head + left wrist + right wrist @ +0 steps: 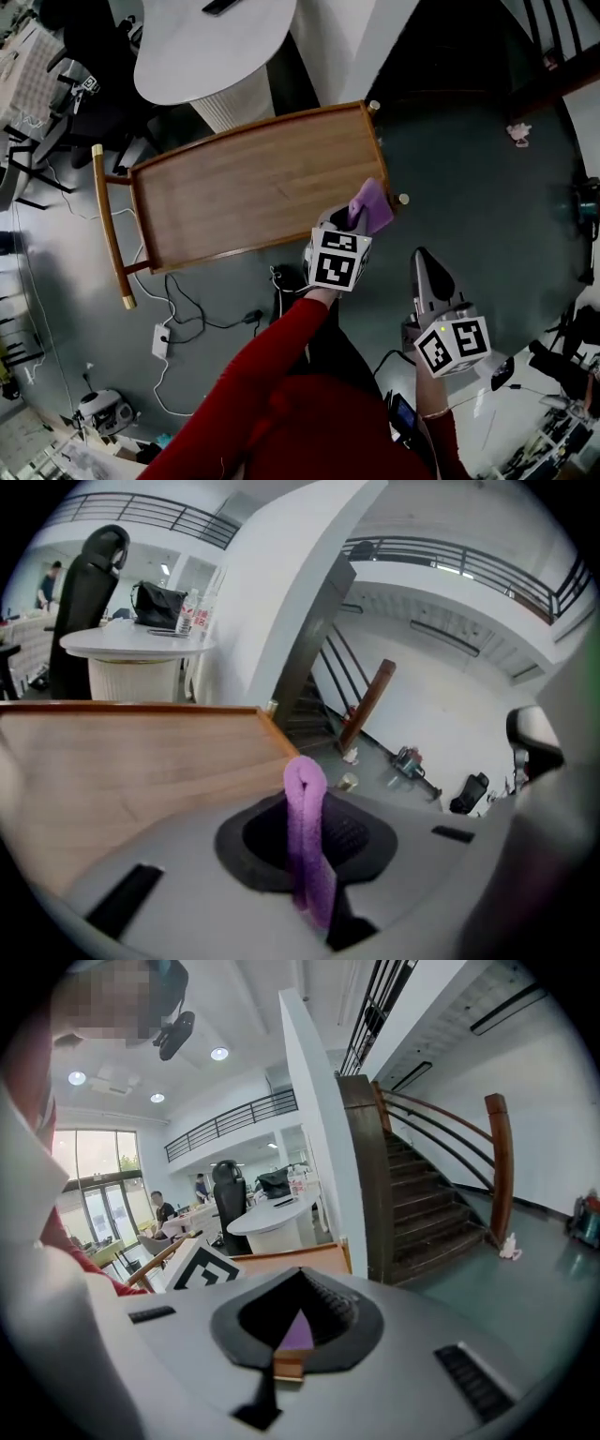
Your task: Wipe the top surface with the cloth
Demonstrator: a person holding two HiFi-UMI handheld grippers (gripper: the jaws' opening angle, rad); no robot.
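Left gripper clamped on purple cloth at wooden top corner; right gripper jaws together.

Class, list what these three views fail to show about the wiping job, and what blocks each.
Head view: whether the cloth touches the wooden top; the left gripper covers that spot.
Left gripper view: the top's near part, behind the gripper's body.
Right gripper view: most of the cloth, behind the right gripper.
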